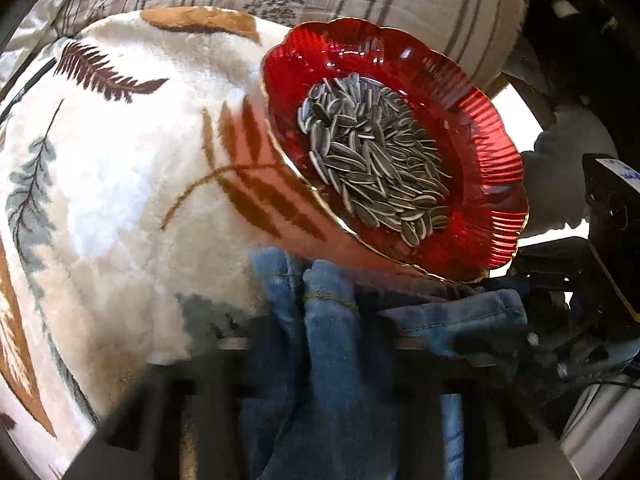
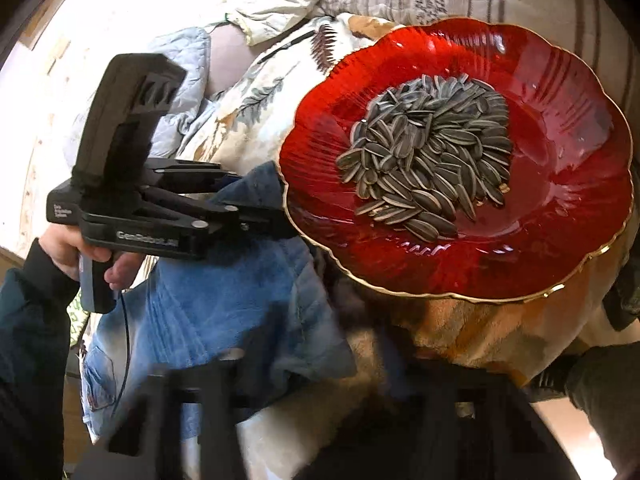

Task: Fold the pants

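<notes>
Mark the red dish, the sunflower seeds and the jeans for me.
red dish (image 2: pixel 560 216): right wrist view, bare inner wall right of the seeds.
sunflower seeds (image 2: pixel 432 152): right wrist view, middle of the pile.
jeans (image 1: pixel 332 360): left wrist view, bunched denim between the near fingers.

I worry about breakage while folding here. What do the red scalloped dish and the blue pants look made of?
The red scalloped dish looks like glass, or maybe glossy plastic: translucent, ribbed, bright glints, a gold-edged rim. It holds striped sunflower seeds. The blue pants look like soft faded denim: matte weave, yellow stitched seams, limp folds.
</notes>
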The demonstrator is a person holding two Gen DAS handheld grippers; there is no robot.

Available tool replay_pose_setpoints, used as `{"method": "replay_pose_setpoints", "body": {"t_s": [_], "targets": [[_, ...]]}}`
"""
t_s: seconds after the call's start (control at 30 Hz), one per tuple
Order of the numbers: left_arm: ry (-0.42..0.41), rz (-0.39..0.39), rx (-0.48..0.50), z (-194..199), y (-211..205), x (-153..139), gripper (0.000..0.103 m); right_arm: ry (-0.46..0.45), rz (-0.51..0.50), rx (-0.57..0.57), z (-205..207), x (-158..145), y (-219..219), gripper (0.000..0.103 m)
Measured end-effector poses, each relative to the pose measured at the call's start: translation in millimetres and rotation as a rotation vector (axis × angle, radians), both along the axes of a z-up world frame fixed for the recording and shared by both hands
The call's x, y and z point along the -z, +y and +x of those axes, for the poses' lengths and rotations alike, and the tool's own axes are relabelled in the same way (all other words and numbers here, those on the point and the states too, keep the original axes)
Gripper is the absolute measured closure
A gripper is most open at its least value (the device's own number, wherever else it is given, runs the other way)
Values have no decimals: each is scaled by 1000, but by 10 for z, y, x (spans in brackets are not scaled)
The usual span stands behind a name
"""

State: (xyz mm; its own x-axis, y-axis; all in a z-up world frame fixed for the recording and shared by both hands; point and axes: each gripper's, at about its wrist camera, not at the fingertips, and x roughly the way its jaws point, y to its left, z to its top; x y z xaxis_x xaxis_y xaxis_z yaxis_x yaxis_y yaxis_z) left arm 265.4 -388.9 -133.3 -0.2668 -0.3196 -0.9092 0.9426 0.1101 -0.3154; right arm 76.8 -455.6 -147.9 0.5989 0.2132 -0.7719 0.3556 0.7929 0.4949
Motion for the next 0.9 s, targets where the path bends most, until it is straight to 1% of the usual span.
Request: {"method": "replay_pose_setpoints", "body": {"t_s": [0.03, 0.1, 0.17, 0.2, 0.33, 0.43, 0.5, 0.57, 0.63, 0.7, 0.73, 0.8, 0.9], "targets": [[4, -10, -6, -14, 18, -9, 89, -11, 6, -5, 38, -2, 26, 76], [-18, -33, -8, -82, 61, -96, 93, -35, 2, -17, 38, -32, 57, 77], [-33, -73, -31, -103, 138, -237, 93, -78, -11, -28, 29, -96, 120, 78], [-39, -102, -35, -123, 193, -353, 93, -102, -28, -32, 48, -143, 171, 78], [-92, -160, -44, -137, 304, -782, 93, -207, -124, -66, 29, -429, 325, 78], [-112, -195, -63, -79, 174, -1012, 93, -268, -149, -57, -21, -647, 235, 78], [-119, -213, -68, -44, 11, -1051, 93, -291, -171, -37, -14, -751, 121, 78], [-107, -201, -80, 32, -196, -987, 93, -285, -217, -13, -38, -801, -27, 78], [-109, -134, -68, 52, -444, -796, 93, -269, -174, 11, 36, -752, -206, 78], [-88, -96, -72, 93, -471, -722, 93, -252, -149, 16, 90, -672, -310, 78], [-72, -96, -91, 110, -448, -720, 93, -253, -142, 12, 87, -650, -327, 78], [-69, -107, -104, 111, -355, -810, 92, -266, -155, -4, 50, -662, -288, 78], [-82, -104, -125, 106, -117, -1053, 92, -338, -173, -37, -84, -782, -150, 78]]}}
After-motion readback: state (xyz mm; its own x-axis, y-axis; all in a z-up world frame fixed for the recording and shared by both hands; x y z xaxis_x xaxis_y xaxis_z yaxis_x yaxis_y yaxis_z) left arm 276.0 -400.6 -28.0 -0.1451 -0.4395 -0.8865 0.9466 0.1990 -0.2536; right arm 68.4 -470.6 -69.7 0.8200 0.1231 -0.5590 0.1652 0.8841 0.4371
